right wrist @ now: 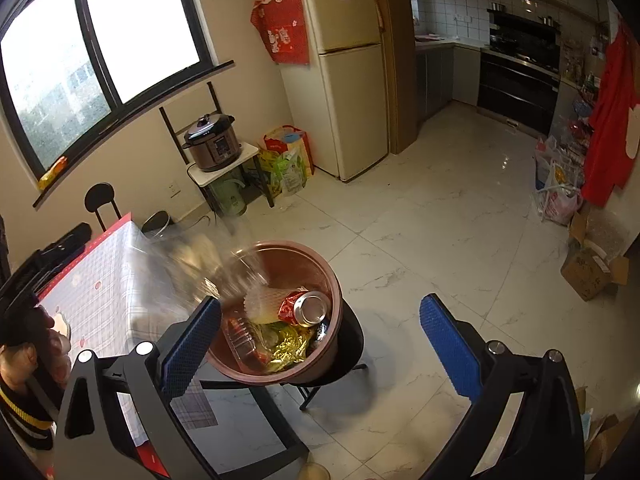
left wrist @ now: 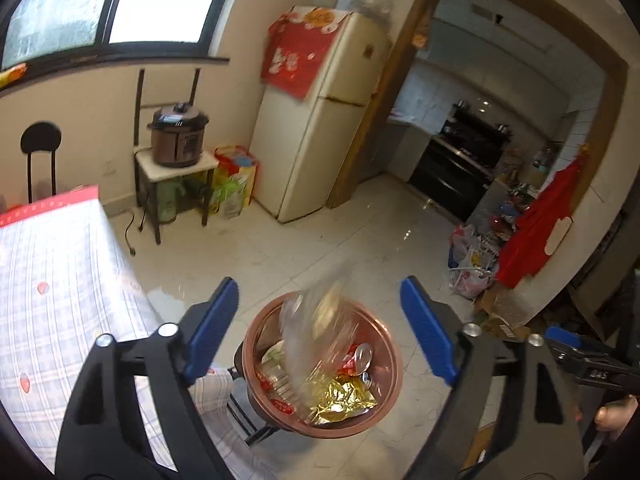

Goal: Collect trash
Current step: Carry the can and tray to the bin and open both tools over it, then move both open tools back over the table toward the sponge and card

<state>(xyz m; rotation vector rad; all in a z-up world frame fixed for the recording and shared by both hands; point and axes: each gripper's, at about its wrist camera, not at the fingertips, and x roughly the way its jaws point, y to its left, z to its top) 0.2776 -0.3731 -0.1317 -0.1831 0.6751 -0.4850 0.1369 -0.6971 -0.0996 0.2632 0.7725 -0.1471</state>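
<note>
A copper-coloured bowl (left wrist: 394, 364) (right wrist: 320, 264) stands on a black stool beside the table. It holds trash: a red drinks can (left wrist: 360, 358) (right wrist: 306, 307), a gold foil wrapper (left wrist: 340, 396) (right wrist: 288, 346) and a clear plastic tray (right wrist: 240, 338). A blurred clear plastic piece (left wrist: 316, 320) (right wrist: 208, 264) hangs in mid-air over the bowl, free of both grippers. My left gripper (left wrist: 320, 336) is open above the bowl, its blue pads (left wrist: 212, 328) wide apart. My right gripper (right wrist: 320, 348) is open too, just right of the bowl, with nothing between its pads (right wrist: 450, 350).
A table with a checked cloth (left wrist: 60, 288) (right wrist: 112, 292) lies left of the bowl. A pressure cooker (left wrist: 178, 134) on a small stand, a cream fridge (left wrist: 320, 120) and bags stand by the far wall. Boxes and bags (right wrist: 592, 268) line the right side. A round-backed chair (right wrist: 102, 200) stands behind the table.
</note>
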